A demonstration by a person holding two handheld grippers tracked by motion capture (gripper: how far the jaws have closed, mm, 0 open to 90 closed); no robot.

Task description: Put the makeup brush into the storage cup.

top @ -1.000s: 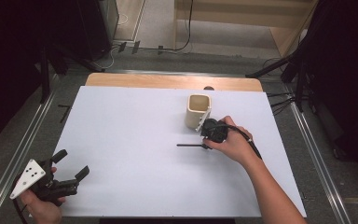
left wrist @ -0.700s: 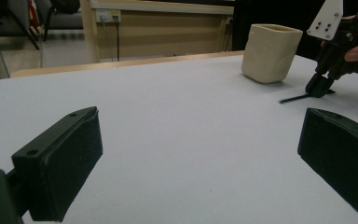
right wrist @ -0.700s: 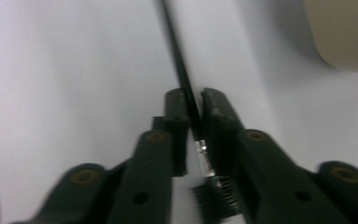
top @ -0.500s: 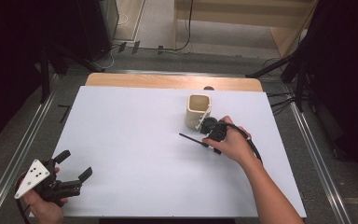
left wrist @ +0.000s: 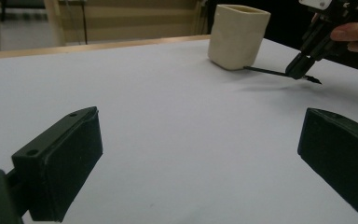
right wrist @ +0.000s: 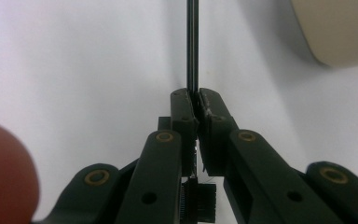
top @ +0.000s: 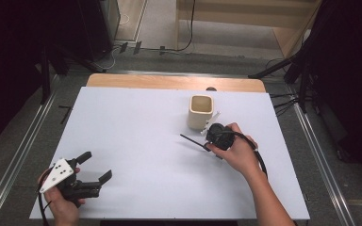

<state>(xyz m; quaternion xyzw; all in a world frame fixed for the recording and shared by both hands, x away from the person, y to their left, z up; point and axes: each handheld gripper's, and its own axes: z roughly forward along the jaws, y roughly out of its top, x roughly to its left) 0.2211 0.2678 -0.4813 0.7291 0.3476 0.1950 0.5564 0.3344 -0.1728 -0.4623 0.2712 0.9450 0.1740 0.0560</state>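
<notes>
A thin black rod (top: 192, 141) is being gripped near one end by the right tool (top: 209, 146), its jaws clenched tight on it. The rod is being held just above the white desk (top: 136, 141), its long axis running away from the tool toward the desk's left. The cream cup (top: 201, 111) is standing just beyond the right tool, close beside it. The left tool (top: 95, 168) is being kept released and empty, well apart at the near left corner.
</notes>
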